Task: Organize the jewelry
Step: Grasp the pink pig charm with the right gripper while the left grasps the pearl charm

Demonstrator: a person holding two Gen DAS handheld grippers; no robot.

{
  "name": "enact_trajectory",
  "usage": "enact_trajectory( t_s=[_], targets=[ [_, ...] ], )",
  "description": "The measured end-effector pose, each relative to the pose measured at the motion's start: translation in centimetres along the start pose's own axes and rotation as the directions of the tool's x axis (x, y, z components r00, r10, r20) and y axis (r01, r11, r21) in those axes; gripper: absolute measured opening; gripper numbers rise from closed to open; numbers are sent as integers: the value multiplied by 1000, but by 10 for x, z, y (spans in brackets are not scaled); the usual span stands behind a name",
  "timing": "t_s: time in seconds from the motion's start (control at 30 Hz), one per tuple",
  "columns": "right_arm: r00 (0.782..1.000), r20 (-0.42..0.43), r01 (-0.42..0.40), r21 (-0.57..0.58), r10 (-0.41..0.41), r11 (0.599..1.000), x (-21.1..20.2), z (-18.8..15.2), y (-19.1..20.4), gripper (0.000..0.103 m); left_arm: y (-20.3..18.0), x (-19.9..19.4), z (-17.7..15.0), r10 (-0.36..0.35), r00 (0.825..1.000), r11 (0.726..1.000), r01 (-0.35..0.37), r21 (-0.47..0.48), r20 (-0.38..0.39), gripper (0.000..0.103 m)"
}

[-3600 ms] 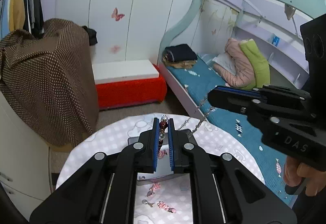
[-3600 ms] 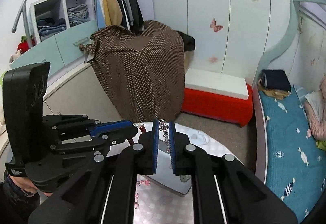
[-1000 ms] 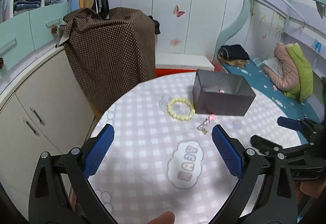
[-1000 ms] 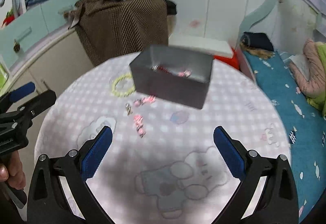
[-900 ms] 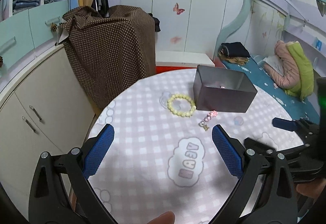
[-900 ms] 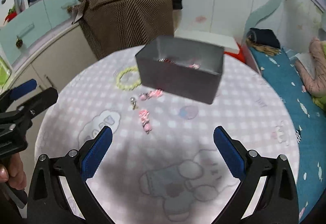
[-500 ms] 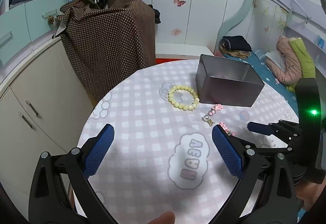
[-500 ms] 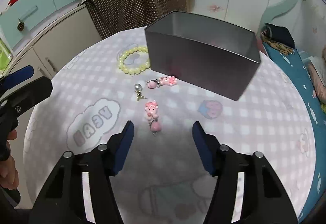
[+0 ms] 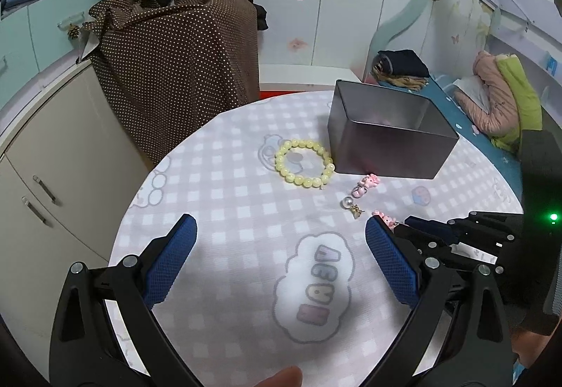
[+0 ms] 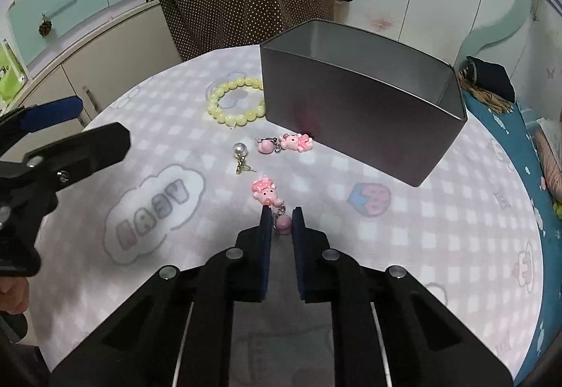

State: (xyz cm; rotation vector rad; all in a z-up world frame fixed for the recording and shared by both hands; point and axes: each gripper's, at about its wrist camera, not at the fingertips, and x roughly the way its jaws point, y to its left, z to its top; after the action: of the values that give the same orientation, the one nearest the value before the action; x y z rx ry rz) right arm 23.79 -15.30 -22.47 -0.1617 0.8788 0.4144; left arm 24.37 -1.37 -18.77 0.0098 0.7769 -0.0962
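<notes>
A grey metal box [image 9: 390, 141] [image 10: 354, 113] stands on the round checked table [image 9: 224, 211]. Beside it lie a yellow bead bracelet [image 9: 304, 163] [image 10: 235, 101], a pink charm earring [image 9: 367, 184] [image 10: 286, 143] and a pearl stud earring [image 9: 350, 205] [image 10: 240, 155]. My right gripper [image 10: 282, 215] [image 9: 416, 225] is down at the table, its jaws closed around the pink bead end of a second pink charm earring [image 10: 268, 193] [image 9: 384, 219]. My left gripper [image 9: 281, 239] is open and empty above the near table.
A brown dotted cloth [image 9: 175, 35] covers furniture behind the table. Cabinets [image 9: 45, 155] stand at left. A bed [image 9: 491, 98] with clothes lies at right. The left gripper's fingers [image 10: 52, 148] sit at the left of the right wrist view.
Both grippers let go of a necklace over the box and drew back. The right gripper then dropped to the table and closed from wide open onto the pink charm earring.
</notes>
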Motion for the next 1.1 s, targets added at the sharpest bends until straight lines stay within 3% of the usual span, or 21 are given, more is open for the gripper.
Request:
enact_trajectory(
  t_s=[0.47,0.7,0.73,0.8,0.93,1.03,1.1],
  targets=[
    [1000,4,19,86,-20,996,-13,-13,-32,10,-35,53,8,-32,996,998,36,54,-78,96],
    [1000,8,6,88,-7,996,-12,-10,-33,10,-43,77,9,-15,994,997,22,67,-111,95],
    [1000,8,5,86,-6,996,-12,-9,-33,10,-44,79,9,-16,993,997,25,70,-118,93],
    [1000,7,3,82,-3,997,-11,-10,-34,10,-44,85,7,-26,989,997,36,70,-144,77],
    [1000,2,-3,69,3,998,-10,-9,-33,10,-44,87,7,-25,990,996,36,77,-140,75],
    [1000,-2,-8,70,8,998,-10,-9,-33,11,-43,87,8,-31,990,996,43,82,-135,64],
    [1000,0,-7,69,7,998,-10,-9,-34,12,-42,86,8,-38,991,995,49,86,-131,49]
  ],
)
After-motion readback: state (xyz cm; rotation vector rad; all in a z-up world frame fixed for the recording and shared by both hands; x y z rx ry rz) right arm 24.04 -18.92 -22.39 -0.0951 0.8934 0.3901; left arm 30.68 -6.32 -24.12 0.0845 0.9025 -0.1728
